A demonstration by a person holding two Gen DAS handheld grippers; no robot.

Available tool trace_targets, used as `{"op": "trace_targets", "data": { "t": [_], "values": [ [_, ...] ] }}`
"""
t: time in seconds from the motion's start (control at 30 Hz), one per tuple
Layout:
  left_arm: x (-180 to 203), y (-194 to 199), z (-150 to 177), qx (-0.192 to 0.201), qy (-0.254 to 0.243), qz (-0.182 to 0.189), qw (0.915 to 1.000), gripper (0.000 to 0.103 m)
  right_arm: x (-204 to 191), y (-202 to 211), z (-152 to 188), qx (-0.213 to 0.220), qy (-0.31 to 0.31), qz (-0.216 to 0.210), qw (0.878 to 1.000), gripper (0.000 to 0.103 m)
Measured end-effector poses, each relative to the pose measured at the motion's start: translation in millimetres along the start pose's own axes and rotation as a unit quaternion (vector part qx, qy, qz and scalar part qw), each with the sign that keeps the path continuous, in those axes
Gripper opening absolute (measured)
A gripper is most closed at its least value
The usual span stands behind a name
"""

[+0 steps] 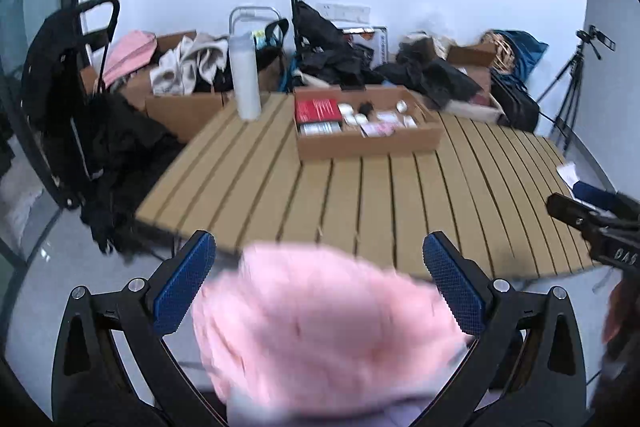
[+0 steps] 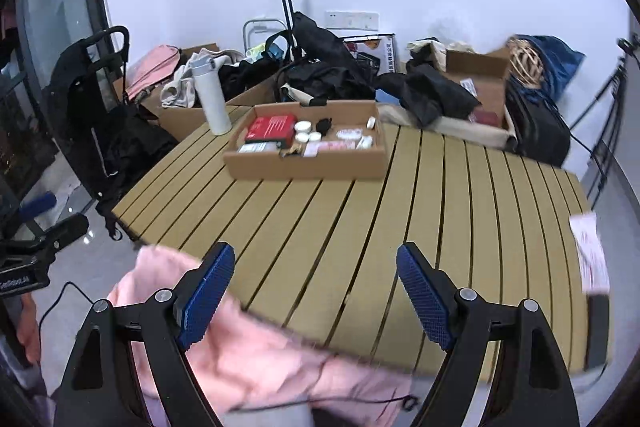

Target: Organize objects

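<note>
A shallow cardboard box (image 1: 368, 143) (image 2: 308, 163) sits on the slatted wooden table (image 1: 360, 203) (image 2: 360, 227). It holds a red box (image 1: 318, 110) (image 2: 272, 127), white jars, small packets and a black item. A white bottle (image 1: 245, 75) (image 2: 212, 95) stands upright at the table's far left corner. My left gripper (image 1: 320, 255) is open, near the table's front edge, above something pink and fluffy (image 1: 320, 327) (image 2: 256, 355). My right gripper (image 2: 316, 267) is open and empty over the table's near edge.
Cardboard boxes with clothes (image 1: 188, 67), black bags, a folded trolley (image 1: 294, 7) and a blue bag (image 2: 544, 63) crowd the floor behind the table. A black cart (image 1: 72, 99) stands left. A tripod (image 1: 572, 79) stands right. A paper (image 2: 590, 251) lies at the table's right edge.
</note>
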State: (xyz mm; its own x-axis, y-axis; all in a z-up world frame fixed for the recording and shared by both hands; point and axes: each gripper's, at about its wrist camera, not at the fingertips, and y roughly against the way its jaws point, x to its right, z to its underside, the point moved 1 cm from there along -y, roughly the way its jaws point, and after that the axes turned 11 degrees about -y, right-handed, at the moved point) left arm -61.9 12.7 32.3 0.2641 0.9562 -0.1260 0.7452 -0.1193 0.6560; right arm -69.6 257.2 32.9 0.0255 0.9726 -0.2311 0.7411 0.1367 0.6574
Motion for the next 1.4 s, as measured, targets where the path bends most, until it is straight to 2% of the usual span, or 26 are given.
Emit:
{"op": "trace_targets", "data": {
  "t": [0.1, 0.17, 0.27, 0.37, 0.73, 0.9, 1.4],
  "values": [
    [11, 25, 29, 0.008, 0.003, -0.006, 0.9999, 0.103, -7, 21, 51, 0.012, -0.026, -0.013, 1.000, 0.086],
    [17, 39, 36, 0.019, -0.009, 0.002, 0.9998, 0.103, -19, 29, 74, 0.008, -0.001, -0.015, 1.000, 0.086],
    [16, 54, 40, 0.038, -0.013, -0.018, 0.9990, 0.103, -34, 37, 87, 0.002, 0.044, 0.004, 0.999, 0.086],
    [15, 58, 41, 0.039, -0.008, -0.022, 0.9990, 0.103, -38, 44, 88, 0.010, 0.046, -0.007, 0.999, 0.086],
    [17, 65, 46, 0.041, -0.015, -0.019, 0.9989, 0.103, -33, 57, 84, 0.035, 0.027, -0.007, 0.999, 0.086],
    [16, 64, 46, 0.039, -0.014, -0.020, 0.9989, 0.103, -35, 56, 85, 0.034, 0.034, -0.021, 0.999, 0.086],
    [16, 59, 47, 0.031, -0.016, -0.023, 0.9991, 0.103, -33, 56, 85, 0.030, 0.031, -0.025, 0.999, 0.086]
  ]
}}
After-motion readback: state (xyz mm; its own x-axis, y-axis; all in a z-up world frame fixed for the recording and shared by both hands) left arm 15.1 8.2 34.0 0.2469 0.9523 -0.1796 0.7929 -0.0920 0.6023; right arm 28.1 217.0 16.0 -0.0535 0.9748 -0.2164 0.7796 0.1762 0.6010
